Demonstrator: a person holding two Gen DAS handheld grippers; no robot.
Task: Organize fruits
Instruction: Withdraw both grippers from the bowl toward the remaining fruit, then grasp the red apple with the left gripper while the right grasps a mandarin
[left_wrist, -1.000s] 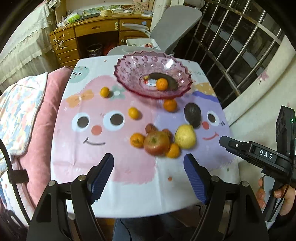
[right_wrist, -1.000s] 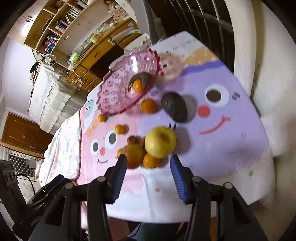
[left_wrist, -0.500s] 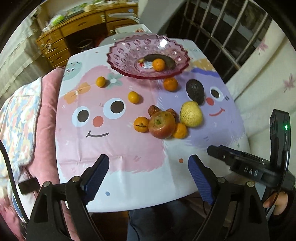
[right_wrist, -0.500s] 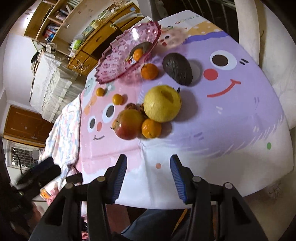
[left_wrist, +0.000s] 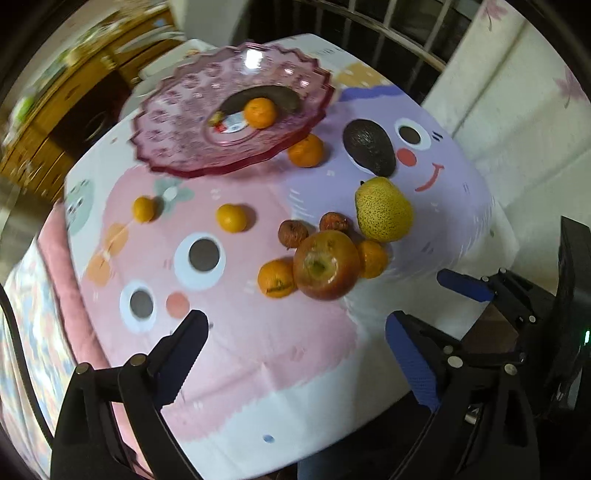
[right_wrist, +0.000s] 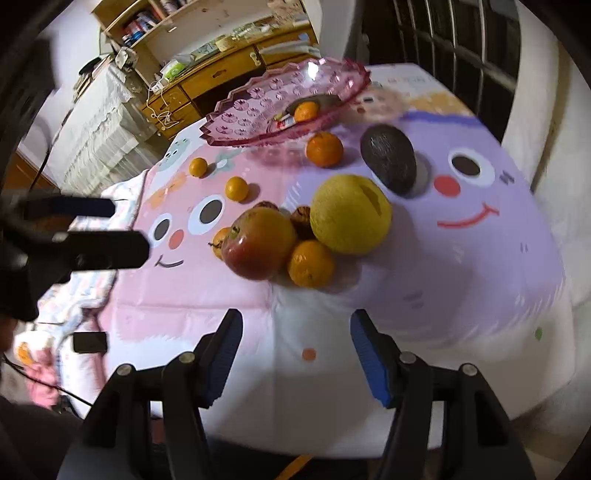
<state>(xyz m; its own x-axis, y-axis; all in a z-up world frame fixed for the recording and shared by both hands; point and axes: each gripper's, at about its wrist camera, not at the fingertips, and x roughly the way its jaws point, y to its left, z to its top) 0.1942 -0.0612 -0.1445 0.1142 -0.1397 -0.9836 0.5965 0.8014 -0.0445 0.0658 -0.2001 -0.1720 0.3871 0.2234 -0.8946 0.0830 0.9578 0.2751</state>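
Fruit crowds a cartoon-print bench (right_wrist: 461, 266): an apple (right_wrist: 258, 243) sits in a cluster on the near side of the pink bowl (right_wrist: 258, 107), just ahead of the right hand-held gripper (right_wrist: 295, 350), the nearer one. Both it and the left hand-held gripper (left_wrist: 295, 350) are opening, jaws apart and empty, touching nothing.

Both tongs, left (left_wrist: 295, 354) and right (right_wrist: 295, 354), opening wider, seemingly nearer fruit cluster (right_wrist: 295, 236).
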